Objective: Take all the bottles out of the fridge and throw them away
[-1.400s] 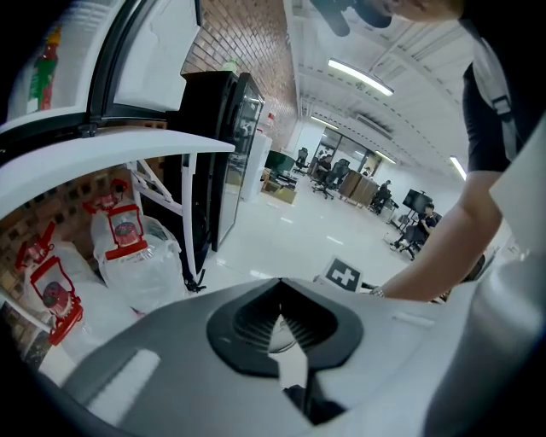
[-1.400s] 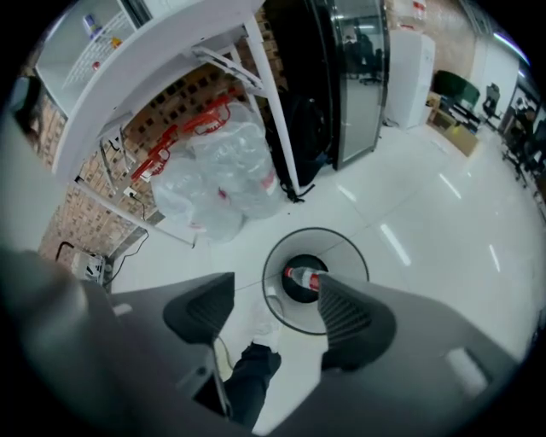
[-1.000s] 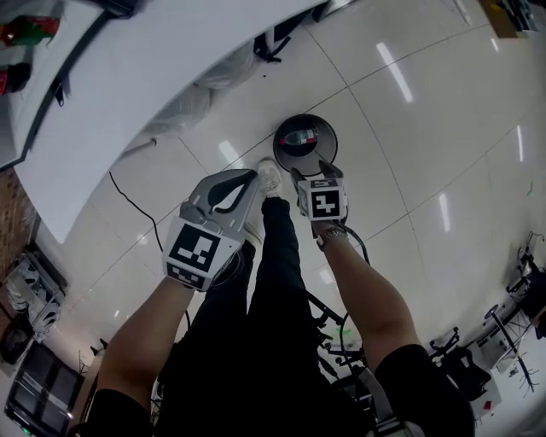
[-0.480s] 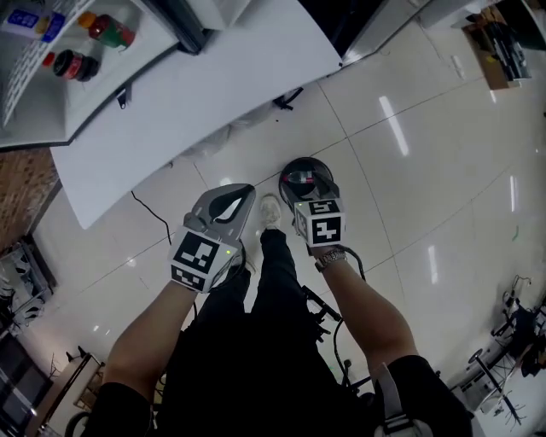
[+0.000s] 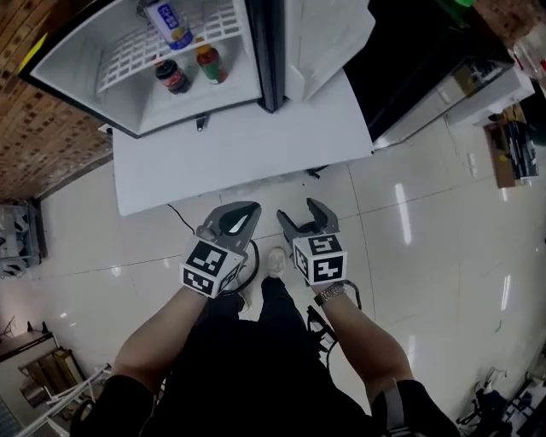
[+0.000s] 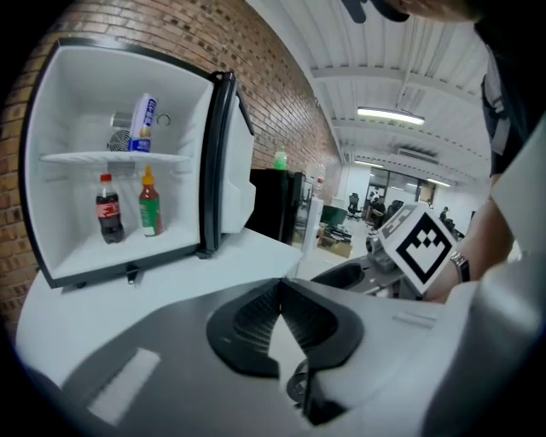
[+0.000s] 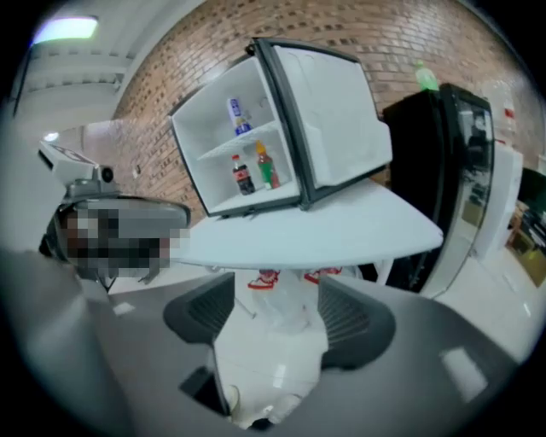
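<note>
While the fridge [image 5: 77, 49] stands open on the table [image 5: 256, 145], left tongs [image 5: 247, 213] pinched together empty, right tongs [image 5: 300, 213] spread empty, cola bottle [image 5: 171, 77] and red bottle [image 5: 210, 64] inside, perhaps a can [image 5: 168, 21] above.

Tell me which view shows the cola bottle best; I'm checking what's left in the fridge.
The left gripper view: the cola bottle stands upright in the fridge, large and unblocked. The head view shows the cola bottle small, from above; the right gripper view shows it small and distant.
</note>
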Demonstrator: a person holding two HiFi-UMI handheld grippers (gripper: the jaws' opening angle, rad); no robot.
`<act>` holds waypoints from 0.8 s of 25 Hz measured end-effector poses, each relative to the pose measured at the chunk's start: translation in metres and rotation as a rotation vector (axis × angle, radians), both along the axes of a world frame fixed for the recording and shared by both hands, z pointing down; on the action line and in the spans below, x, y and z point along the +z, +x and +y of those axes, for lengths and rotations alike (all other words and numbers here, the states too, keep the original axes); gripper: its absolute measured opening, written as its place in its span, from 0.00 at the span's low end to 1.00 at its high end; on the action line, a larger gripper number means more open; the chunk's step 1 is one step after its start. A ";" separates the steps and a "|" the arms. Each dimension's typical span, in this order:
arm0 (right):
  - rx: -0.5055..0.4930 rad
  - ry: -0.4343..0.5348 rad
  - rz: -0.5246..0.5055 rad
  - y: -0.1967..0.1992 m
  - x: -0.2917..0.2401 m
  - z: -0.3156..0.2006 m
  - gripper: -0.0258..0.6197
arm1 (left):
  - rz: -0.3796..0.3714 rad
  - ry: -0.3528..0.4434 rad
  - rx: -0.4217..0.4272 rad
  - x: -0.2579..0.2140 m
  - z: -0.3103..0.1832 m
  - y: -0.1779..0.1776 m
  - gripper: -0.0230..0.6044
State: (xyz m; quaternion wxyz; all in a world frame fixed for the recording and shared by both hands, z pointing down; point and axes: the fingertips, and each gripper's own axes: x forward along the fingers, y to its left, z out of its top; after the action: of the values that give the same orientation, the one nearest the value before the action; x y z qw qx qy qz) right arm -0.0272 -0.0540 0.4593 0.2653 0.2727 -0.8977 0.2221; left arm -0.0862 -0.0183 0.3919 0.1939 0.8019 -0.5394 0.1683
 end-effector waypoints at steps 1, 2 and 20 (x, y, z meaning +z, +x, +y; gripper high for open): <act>-0.020 0.022 -0.010 -0.011 -0.012 -0.002 0.52 | -0.001 0.012 -0.020 -0.006 0.000 -0.009 0.04; -0.040 0.045 -0.020 -0.023 -0.024 -0.004 0.52 | -0.004 0.023 -0.040 -0.013 0.000 -0.018 0.04; -0.257 0.290 -0.045 -0.236 -0.126 -0.057 0.51 | -0.054 0.177 -0.299 -0.086 0.001 -0.200 0.04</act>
State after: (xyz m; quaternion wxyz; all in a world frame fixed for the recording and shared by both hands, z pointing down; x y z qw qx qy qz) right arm -0.2634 -0.1105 0.3337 0.2292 0.1860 -0.9535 0.0605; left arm -0.2860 -0.0176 0.3062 0.1311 0.7220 -0.6702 0.1109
